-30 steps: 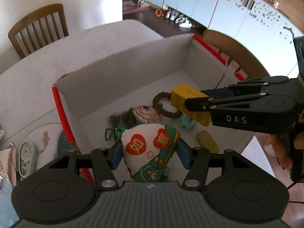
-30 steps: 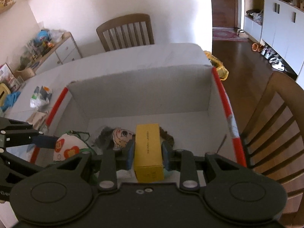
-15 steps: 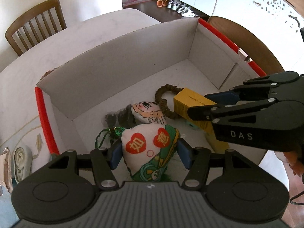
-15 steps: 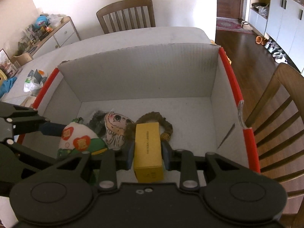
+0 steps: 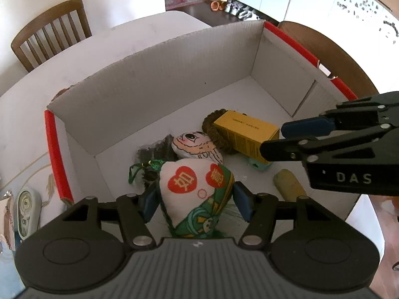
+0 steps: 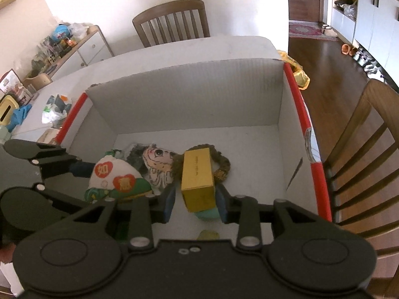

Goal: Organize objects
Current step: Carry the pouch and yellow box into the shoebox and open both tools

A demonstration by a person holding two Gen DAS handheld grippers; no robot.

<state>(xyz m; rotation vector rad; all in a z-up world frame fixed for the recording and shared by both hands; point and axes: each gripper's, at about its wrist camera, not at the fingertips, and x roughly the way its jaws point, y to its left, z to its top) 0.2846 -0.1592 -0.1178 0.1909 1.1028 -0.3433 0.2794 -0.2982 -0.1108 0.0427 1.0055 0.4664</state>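
Cardboard walls, white inside with red tape along 2 rims, form the box [image 5: 154,79] that both grippers reach down into; it stands on a pale table [image 5: 22,124] with a wooden chair [image 5: 49,32] at the far end. Between the blue pads of the left gripper [image 5: 197,203] sits a white cloth pouch [image 5: 197,186] with 2 red hearts and a green printed lower half. Its jaws are partly open and have just been widening, and a sliver of daylight shows at each pad, so the pouch looks released rather than pinched — it lies low in the box by the near-left wall. Beyond it lie a flat cartoon-face piece [image 5: 197,144] and a brown braided ring [image 5: 217,134]. The right gripper [image 6: 197,204] brackets the near end of a yellow carton [image 6: 198,178], which rests across the ring and on a teal object [image 6: 207,214]. Its jaws have also just been opening, with a clear gap on the left pad's side; whether the right pad touches the carton I cannot tell. A yellowish cylinder [image 5: 289,184] lies near the box's front edge. Outside the box, on the table to the left, is a white tape dispenser [image 5: 26,211].
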